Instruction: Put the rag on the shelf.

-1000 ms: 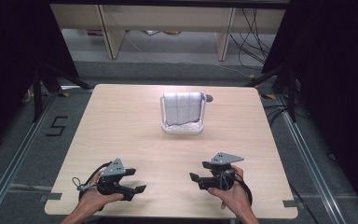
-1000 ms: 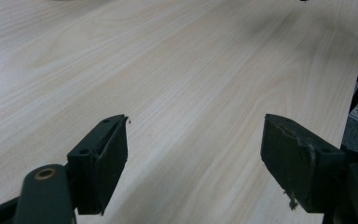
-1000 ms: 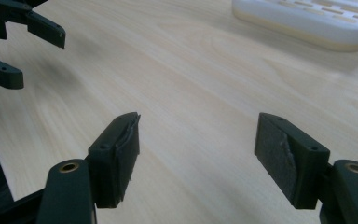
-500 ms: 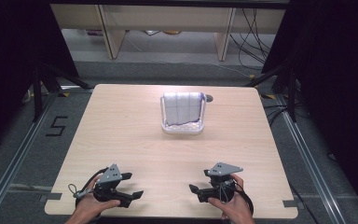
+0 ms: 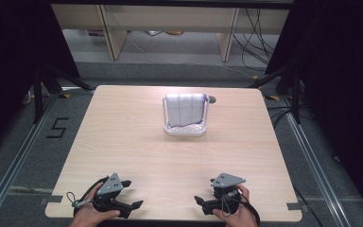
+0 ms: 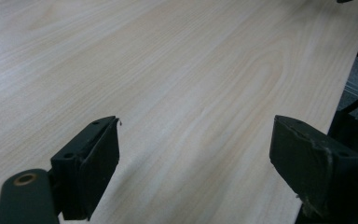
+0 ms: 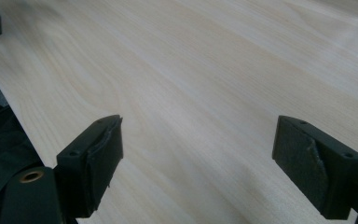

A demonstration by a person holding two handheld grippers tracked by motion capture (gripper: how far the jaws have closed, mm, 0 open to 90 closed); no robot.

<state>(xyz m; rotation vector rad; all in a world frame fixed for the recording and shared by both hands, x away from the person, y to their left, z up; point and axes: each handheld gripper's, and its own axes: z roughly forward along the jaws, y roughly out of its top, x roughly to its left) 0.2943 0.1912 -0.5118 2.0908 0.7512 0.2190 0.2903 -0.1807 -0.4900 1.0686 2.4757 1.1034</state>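
High view: white basket (image 5: 185, 130) with folded cloth (image 5: 184, 108) sits well ahead, midway — right hand-held gripper (image 5: 203, 202) slightly nearer than left hand-held gripper (image 5: 131, 195); both have just been opening, now wide and empty.

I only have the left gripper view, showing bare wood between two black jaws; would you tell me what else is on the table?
Observer: A white basket sits toward the far side of the table, with a folded whitish cloth standing in it.
Operator: Thank you. Is my left tool anywhere near it?
Observer: No, the left tool is at the near edge, well short of the basket.
Operator: And the right tool?
Observer: The right tool is open, with bare wood between its jaws; it is at the near edge too.
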